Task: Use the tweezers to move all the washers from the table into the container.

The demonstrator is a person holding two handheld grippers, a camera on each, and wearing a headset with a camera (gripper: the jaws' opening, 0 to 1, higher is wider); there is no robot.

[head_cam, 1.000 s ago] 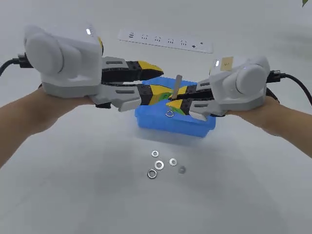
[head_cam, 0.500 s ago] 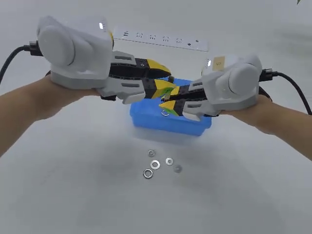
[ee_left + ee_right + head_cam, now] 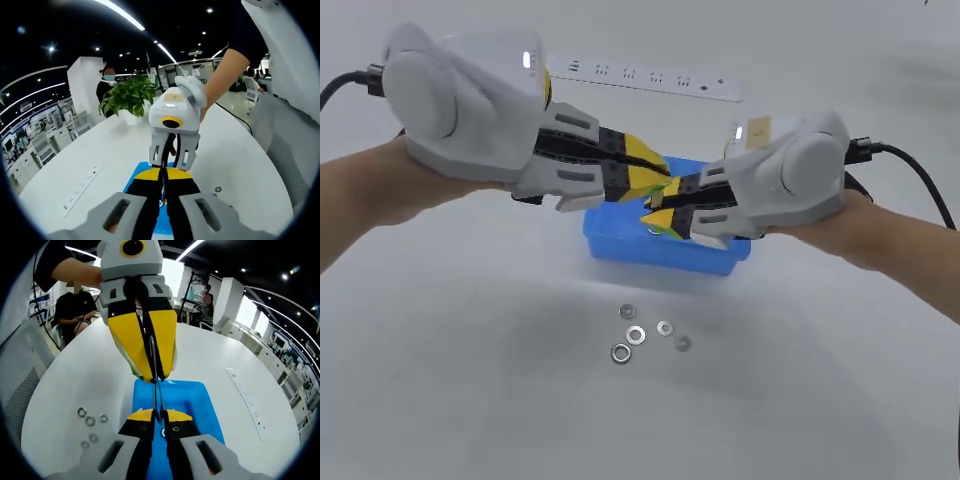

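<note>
My left gripper (image 3: 664,184) and right gripper (image 3: 656,214) meet tip to tip over the blue container (image 3: 620,245). In the right gripper view the thin dark tweezers (image 3: 156,395) run from the left gripper's yellow jaws down into my right gripper (image 3: 159,415), and both are shut on them. The left gripper view shows its jaws (image 3: 163,172) closed on the same thin tweezers (image 3: 163,156), facing the right gripper. A small ring shows at the tweezers' lower end above the container's floor (image 3: 185,395). Several washers (image 3: 636,335) lie on the white table in front of the container.
A white power strip (image 3: 640,80) lies behind the container. A potted plant (image 3: 127,97) stands at the far end of the table. Cables trail from both grippers. People stand beyond the table in the right gripper view.
The two grippers have closed in on each other over the container. The tweezers' grey back end, seen between them a second ago, is now hidden. The washers on the table have not moved.
</note>
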